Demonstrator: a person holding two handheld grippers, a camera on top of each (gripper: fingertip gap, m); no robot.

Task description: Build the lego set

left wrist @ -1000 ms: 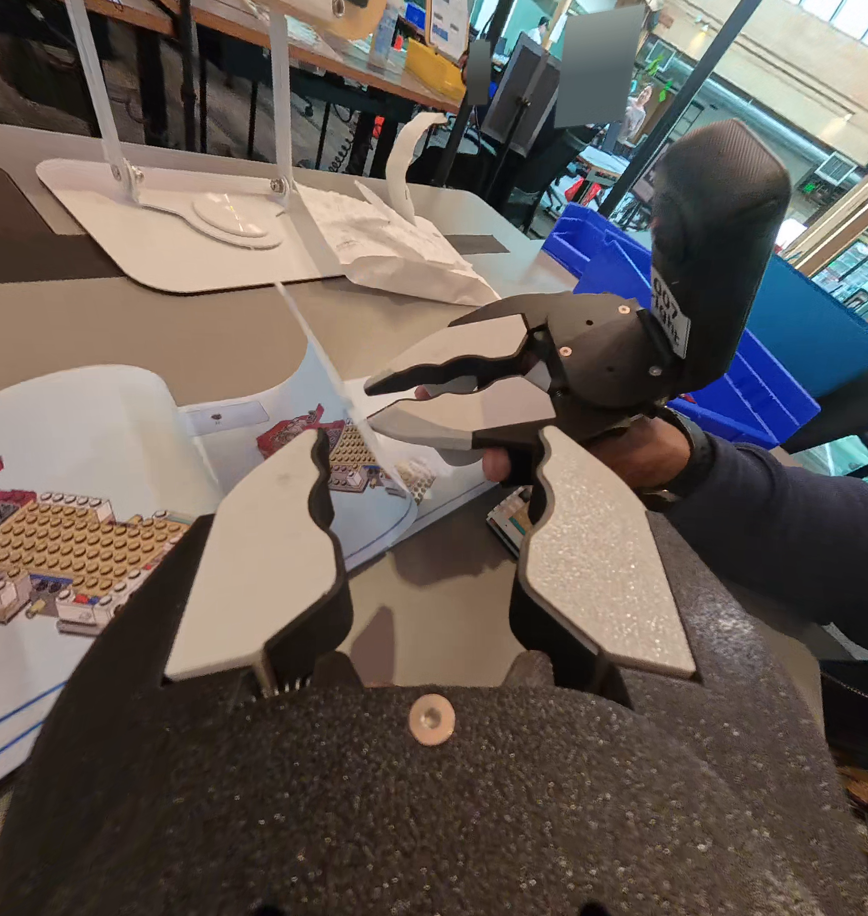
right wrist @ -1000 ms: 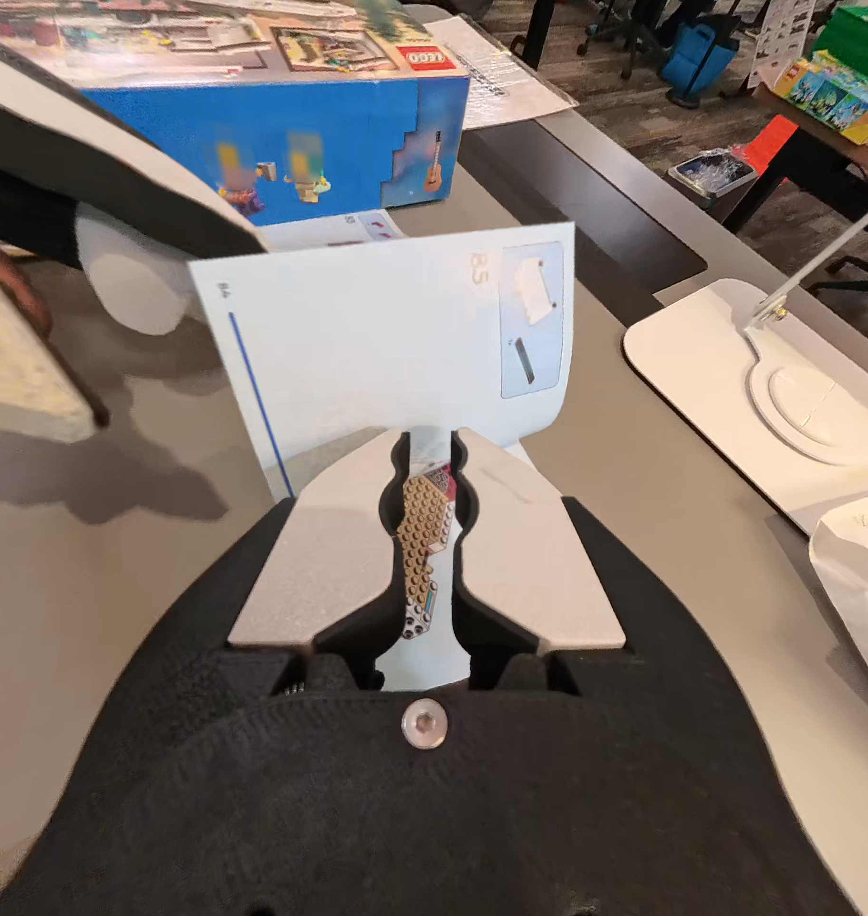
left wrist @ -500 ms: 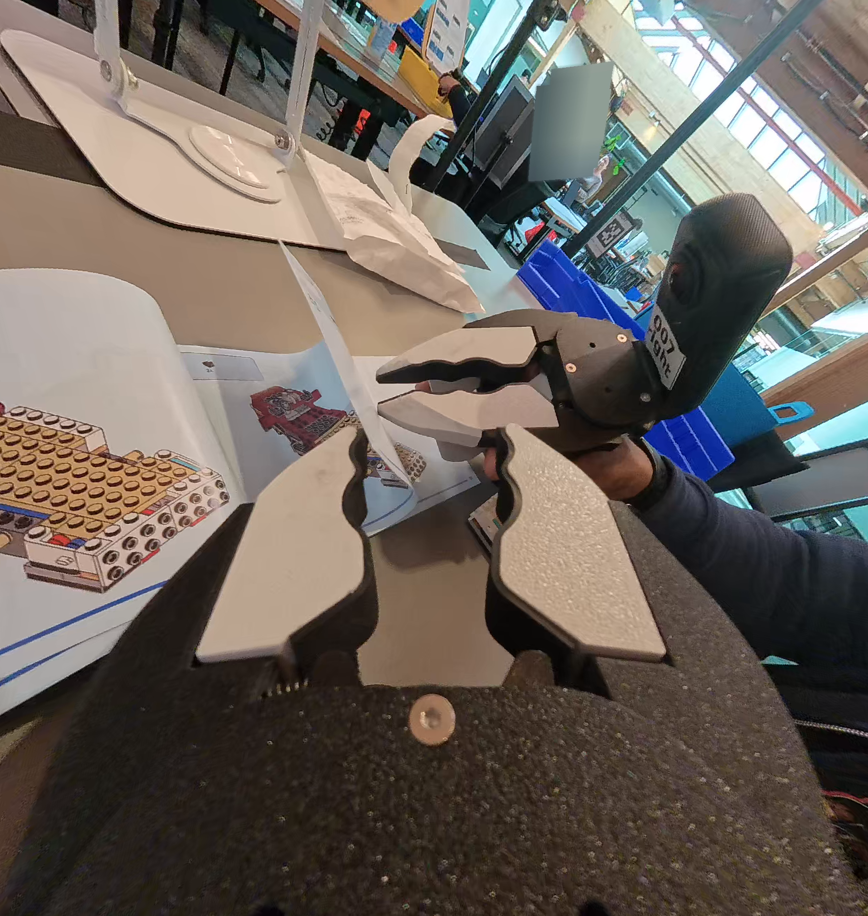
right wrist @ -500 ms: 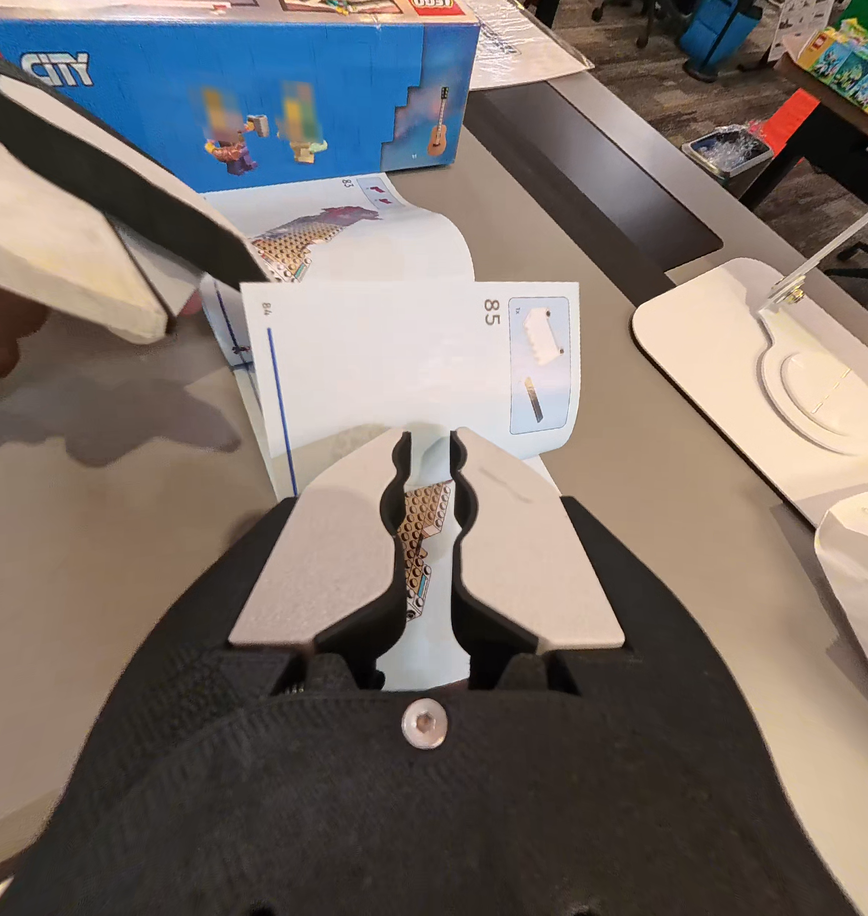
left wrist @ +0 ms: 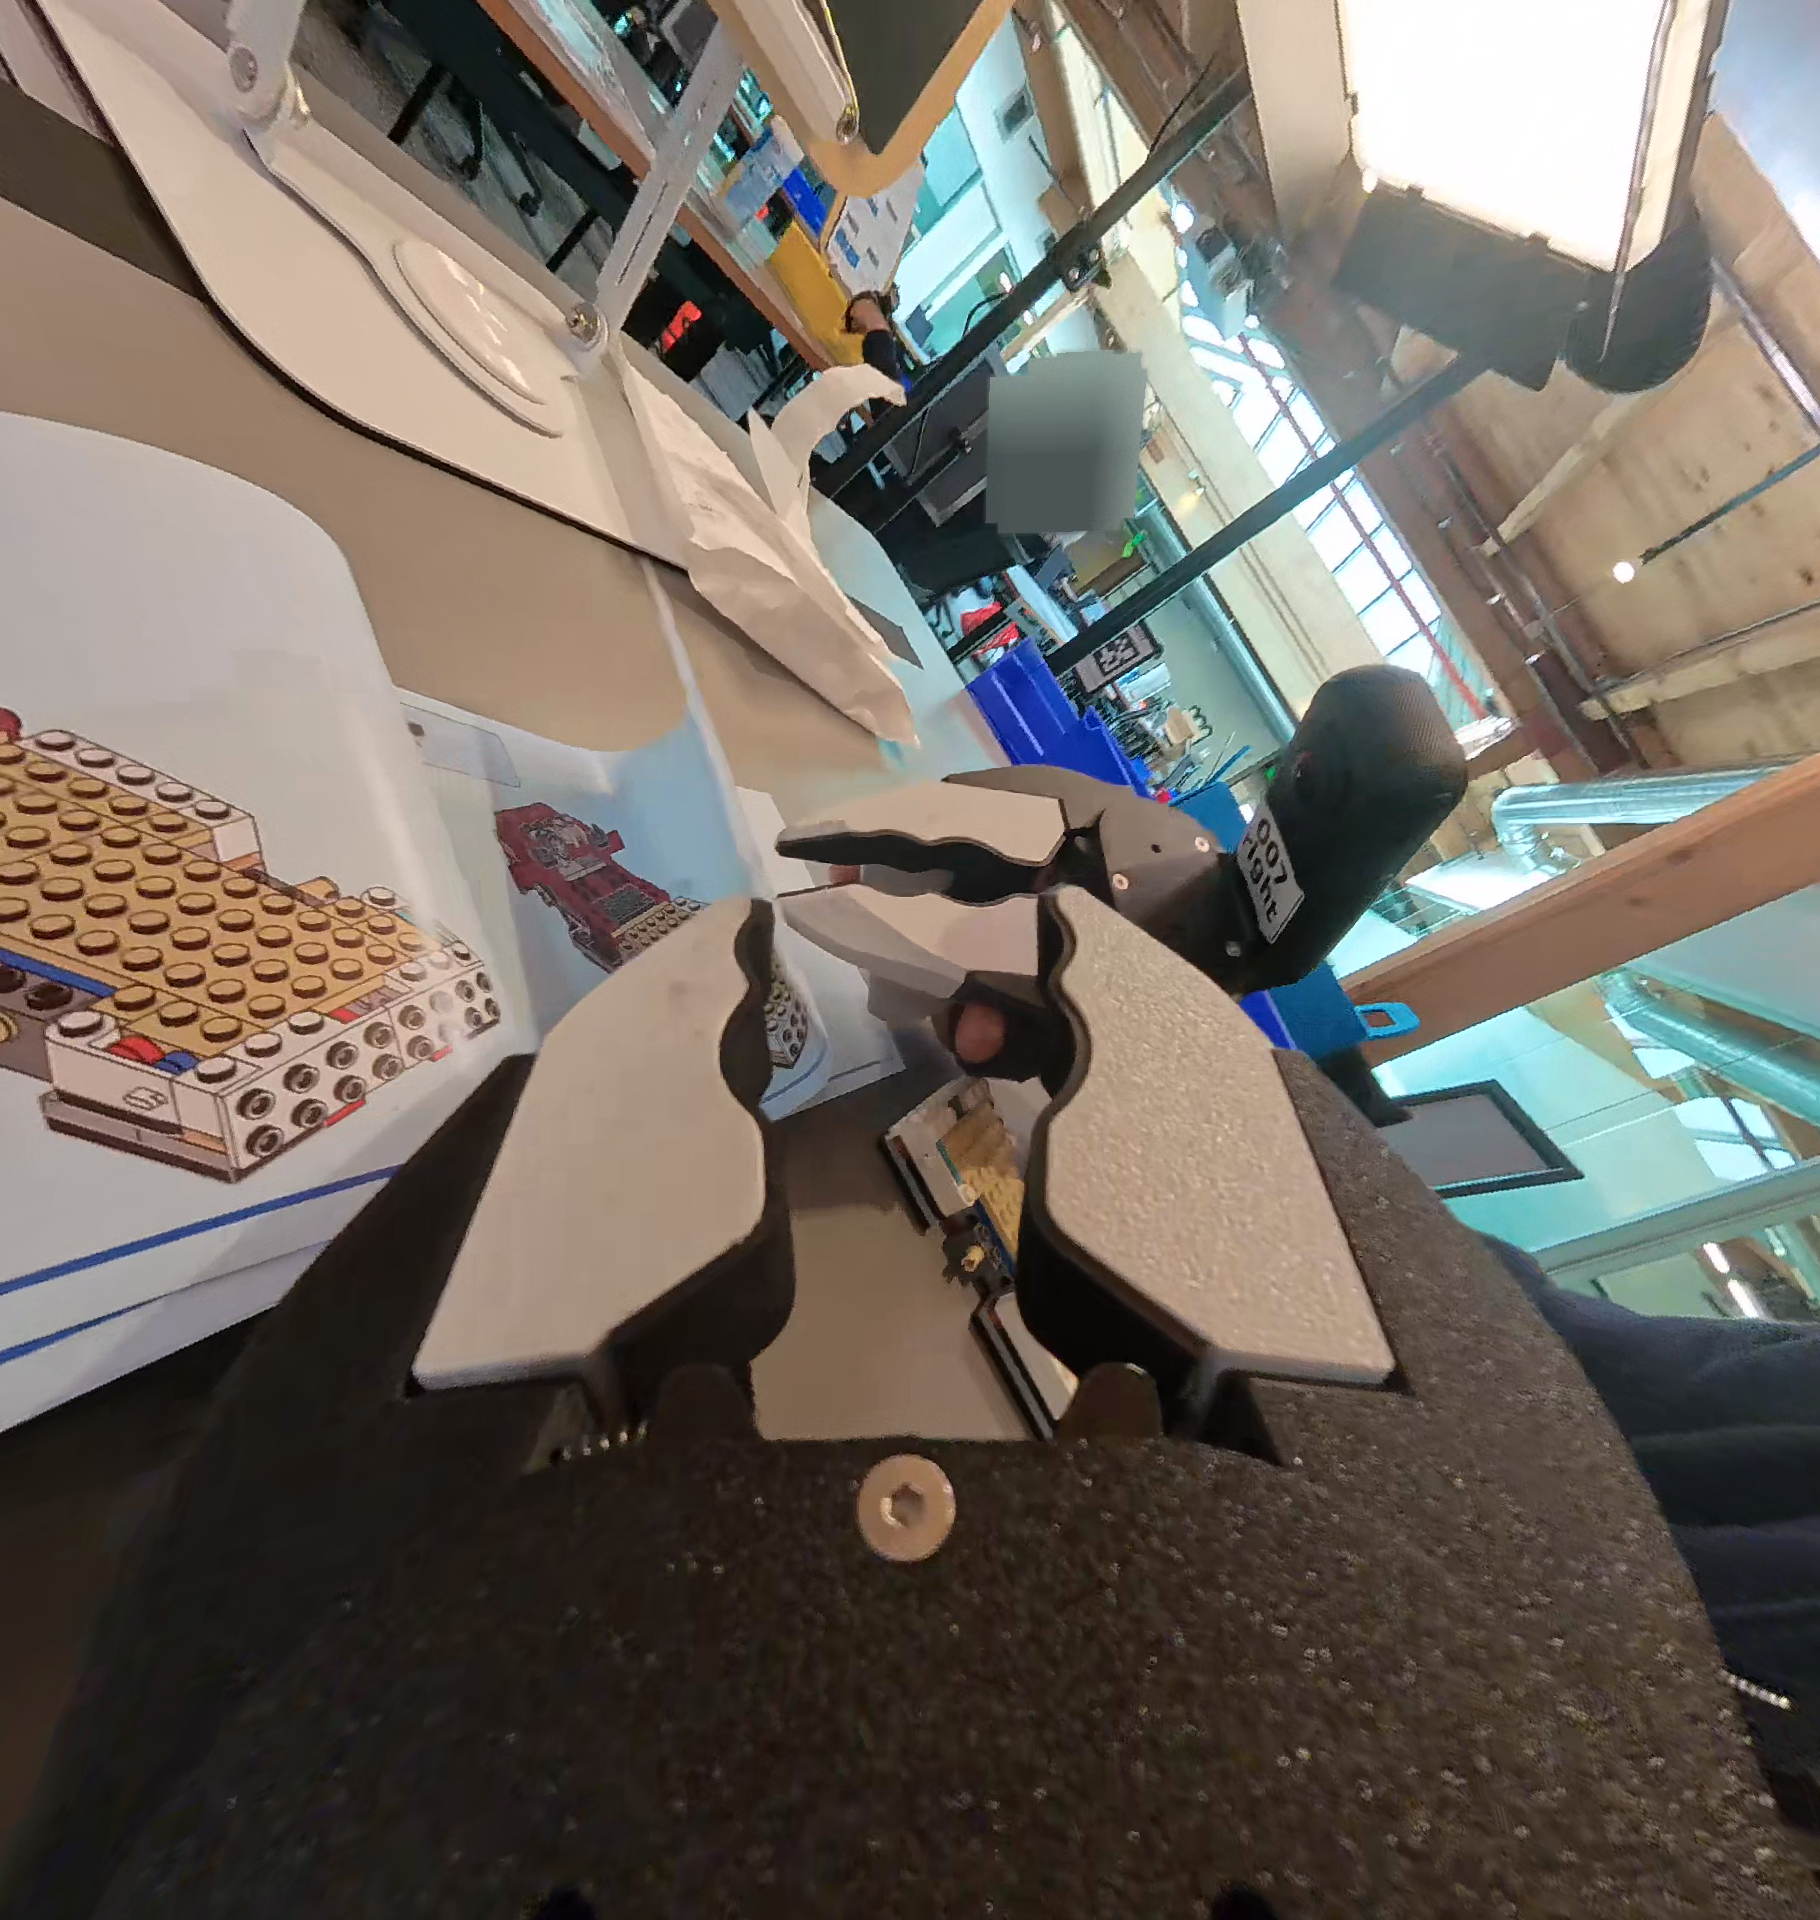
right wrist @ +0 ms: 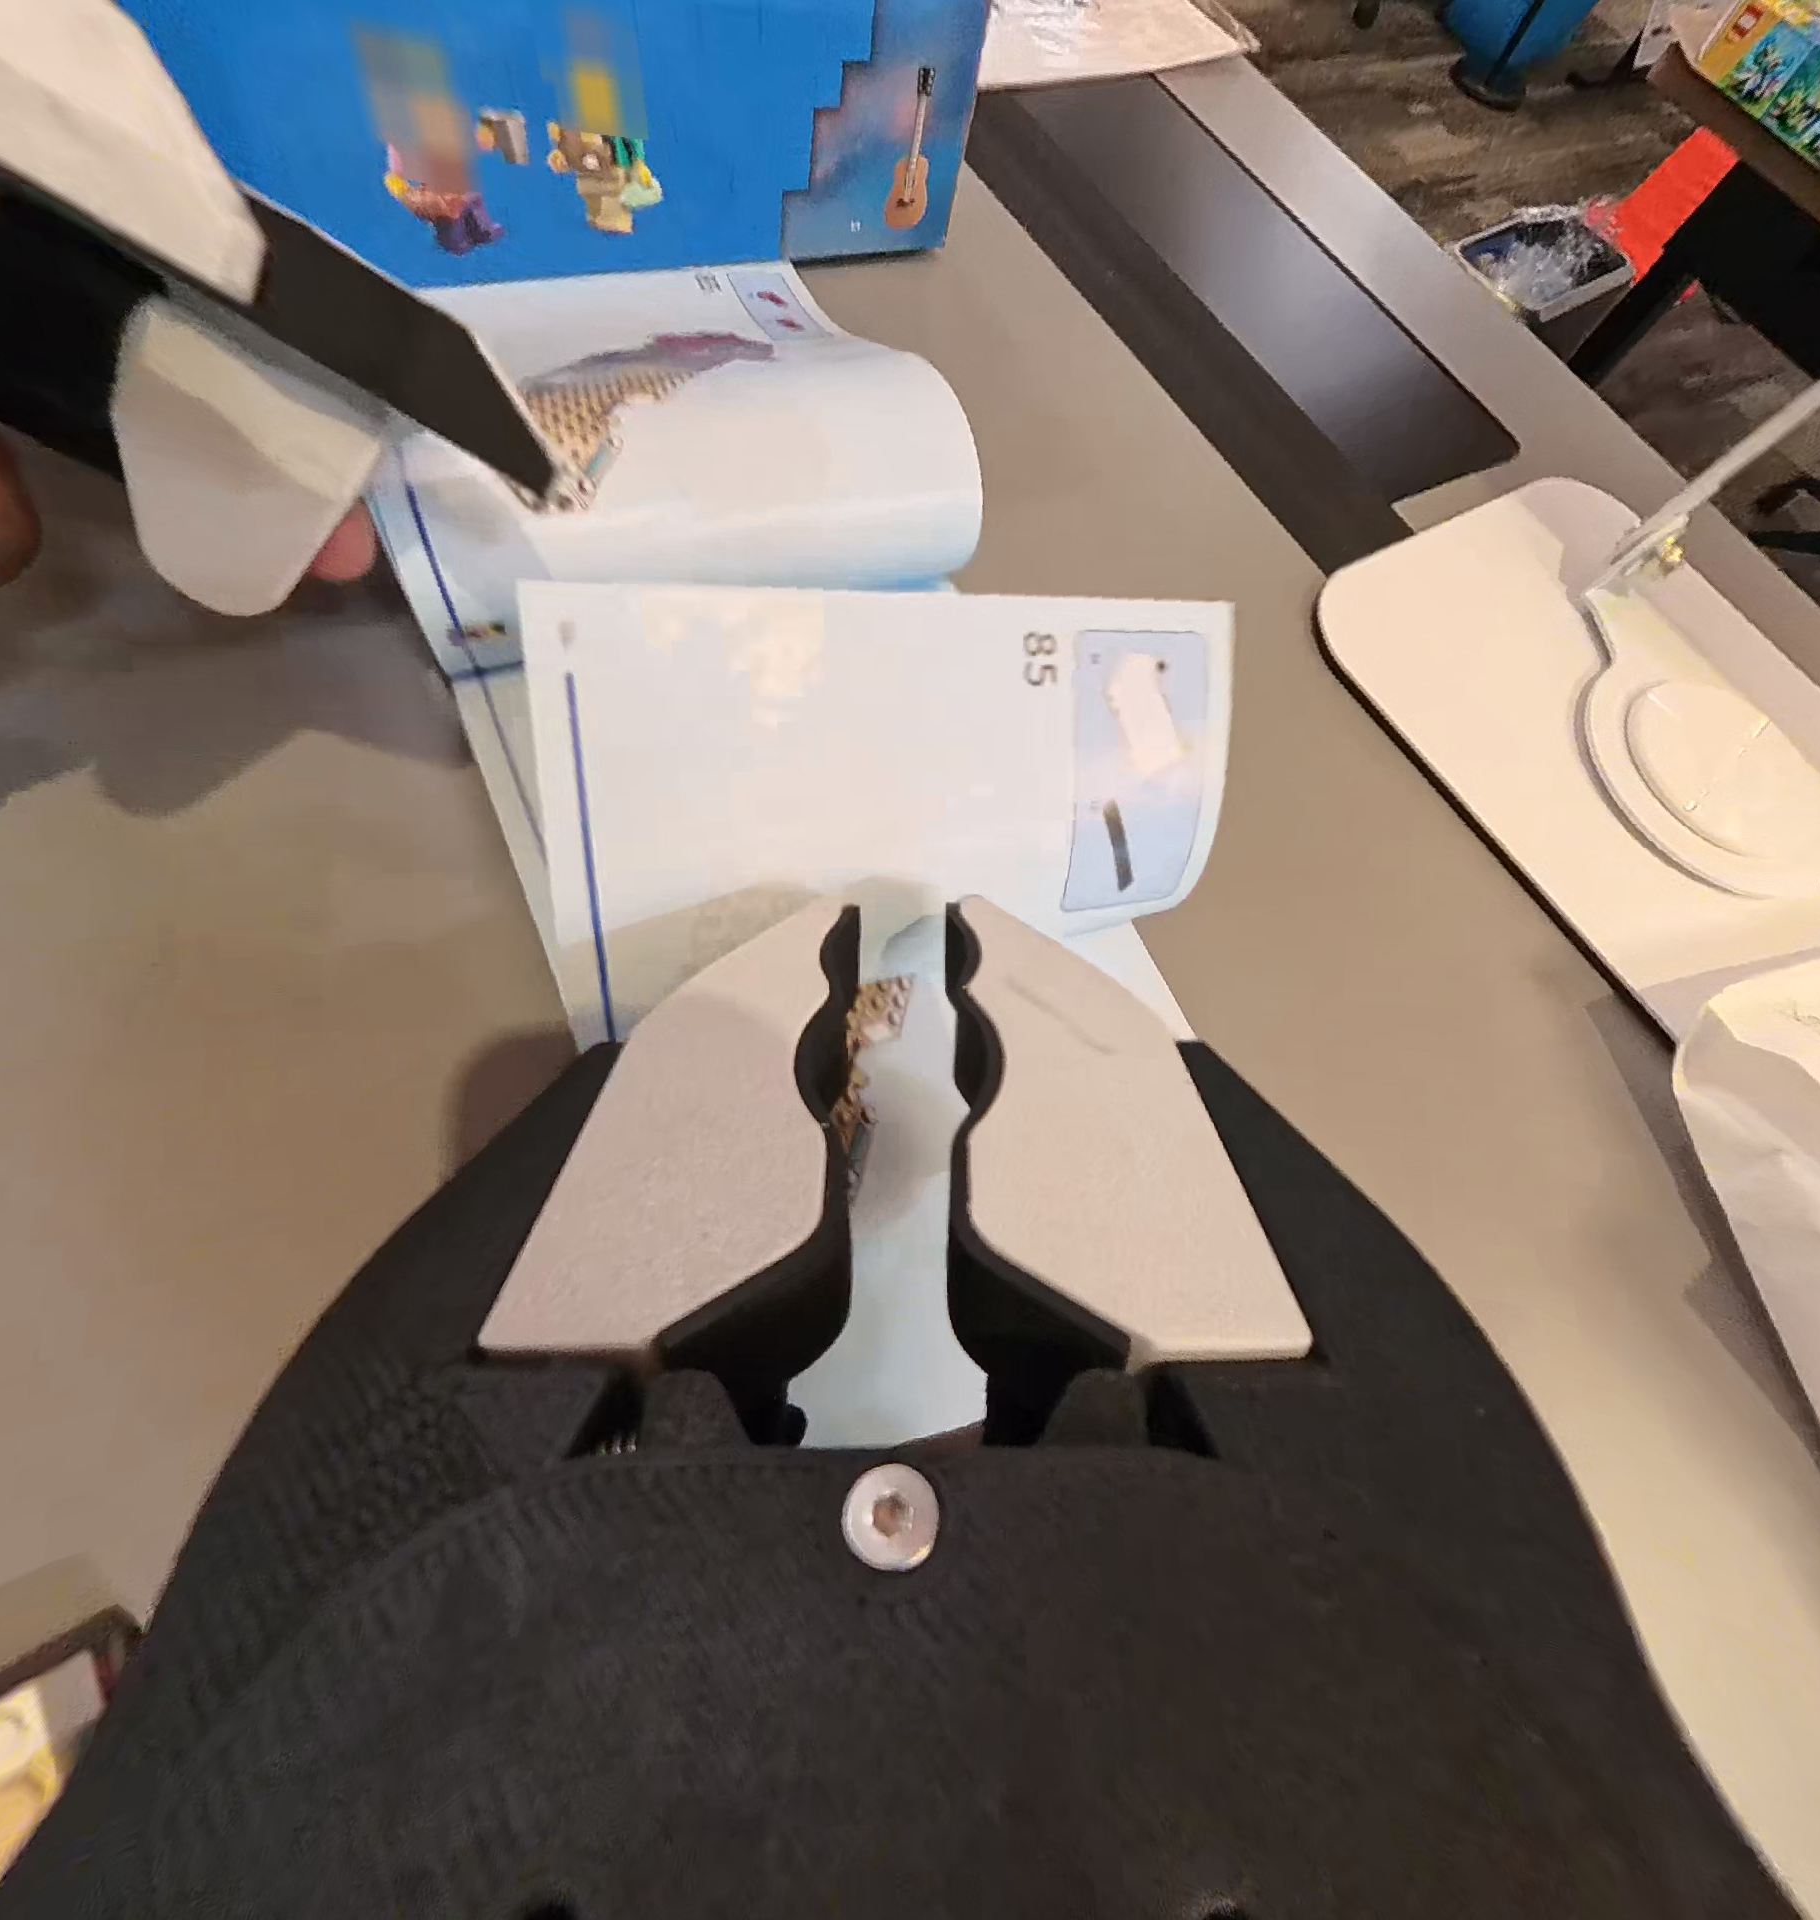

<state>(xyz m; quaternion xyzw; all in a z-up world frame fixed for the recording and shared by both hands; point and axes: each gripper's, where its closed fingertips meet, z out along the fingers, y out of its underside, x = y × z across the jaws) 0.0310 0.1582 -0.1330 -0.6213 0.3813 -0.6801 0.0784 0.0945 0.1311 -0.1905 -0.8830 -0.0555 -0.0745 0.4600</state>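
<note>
Left gripper [left wrist: 906, 909]: jaws narrower than 1 second ago, yet apart and bare; tilts closer over the open booklet [left wrist: 158, 623]. Right gripper [right wrist: 903, 912]: as before, clamped on 1 lifted page [right wrist: 833, 748], upright off the booklet. From the right wrist: blue box [right wrist: 677, 104] at 12 o'clock, white stand base [right wrist: 1508, 644] at 2, paper bag [right wrist: 1799, 1091] at 4. Under the left jaws, a small brick build [left wrist: 963, 1164] on the table [right wrist: 210, 935]; only the page between the 2 grippers.
</note>
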